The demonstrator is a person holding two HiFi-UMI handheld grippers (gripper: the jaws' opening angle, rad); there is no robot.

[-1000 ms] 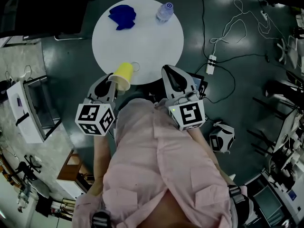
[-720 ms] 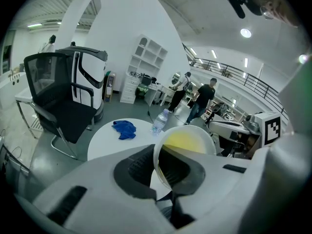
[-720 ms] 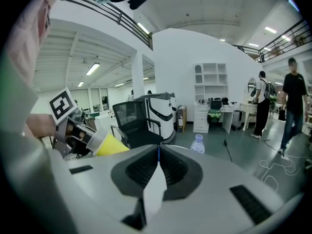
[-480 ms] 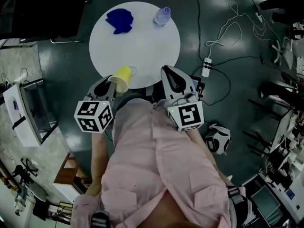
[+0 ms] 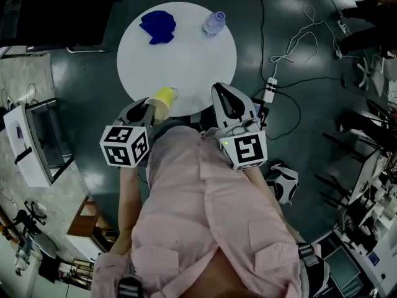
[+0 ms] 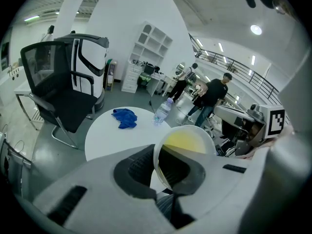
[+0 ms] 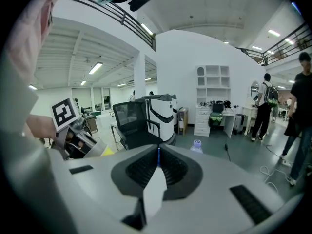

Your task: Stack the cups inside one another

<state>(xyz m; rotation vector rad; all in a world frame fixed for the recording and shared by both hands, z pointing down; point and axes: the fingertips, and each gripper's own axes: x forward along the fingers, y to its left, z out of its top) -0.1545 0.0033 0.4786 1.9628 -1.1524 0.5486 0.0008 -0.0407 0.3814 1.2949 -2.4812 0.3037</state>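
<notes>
Head view is dim and grey-green. The table point(image 5: 186, 61) is the brightest patch, pale glare lies on the floor point(image 5: 291, 5) toward 1 o'clock, and the corners darken. Both gripper views are fisheye with black corners and bowed edges. The ceiling lamp point(image 6: 256, 29) flares at 2 o'clock, strip lights point(image 7: 95, 68) at 10 o'clock. The yellow cup point(image 6: 187, 143) rim looks possibly soft.

The left gripper point(image 6: 165, 168) covers part of the yellow cup's point(image 6: 189, 141) rim; bottle point(image 6: 162, 112) label unreadably small
</notes>
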